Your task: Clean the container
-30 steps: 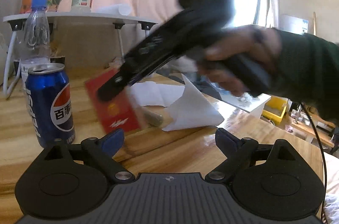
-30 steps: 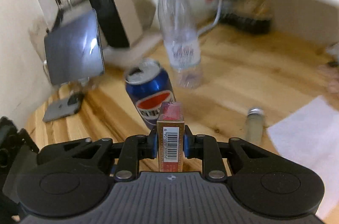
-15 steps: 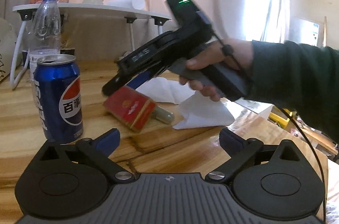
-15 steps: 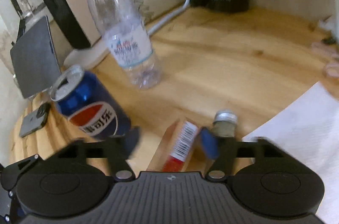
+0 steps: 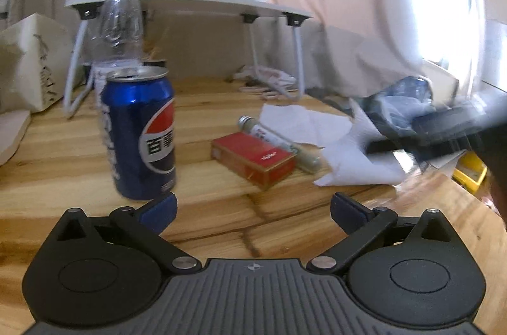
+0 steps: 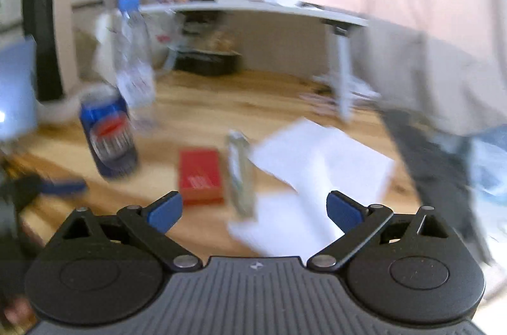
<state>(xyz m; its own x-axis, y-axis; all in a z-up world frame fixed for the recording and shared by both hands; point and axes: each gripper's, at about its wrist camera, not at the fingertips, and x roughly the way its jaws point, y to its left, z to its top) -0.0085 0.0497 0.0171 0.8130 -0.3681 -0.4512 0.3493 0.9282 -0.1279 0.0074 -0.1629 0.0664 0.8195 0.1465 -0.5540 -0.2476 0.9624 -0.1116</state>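
Observation:
A red cigarette box (image 5: 253,159) lies flat on the wooden table (image 5: 206,221), next to a small glass tube (image 5: 279,141) with a metal cap. The box (image 6: 199,176) and tube (image 6: 240,173) also show in the right wrist view. A blue Pepsi can (image 5: 139,132) stands left of them, its top open. White tissues (image 5: 336,151) lie to the right. My left gripper (image 5: 253,209) is open and empty, low over the table near the can. My right gripper (image 6: 253,208) is open and empty, back from the box; it shows blurred at the right of the left wrist view (image 5: 421,135).
A clear water bottle (image 5: 120,27) with a blue cap stands behind the can. A small white folding table (image 5: 190,2) at the back carries a bag of oranges and a white bottle. A cardboard box (image 5: 25,62) sits at far left. Blue plastic (image 5: 402,100) lies at right.
My right gripper held the red box upright, laid it down by the tube, opened, and pulled away to the right. The left gripper stayed open and shifted slightly.

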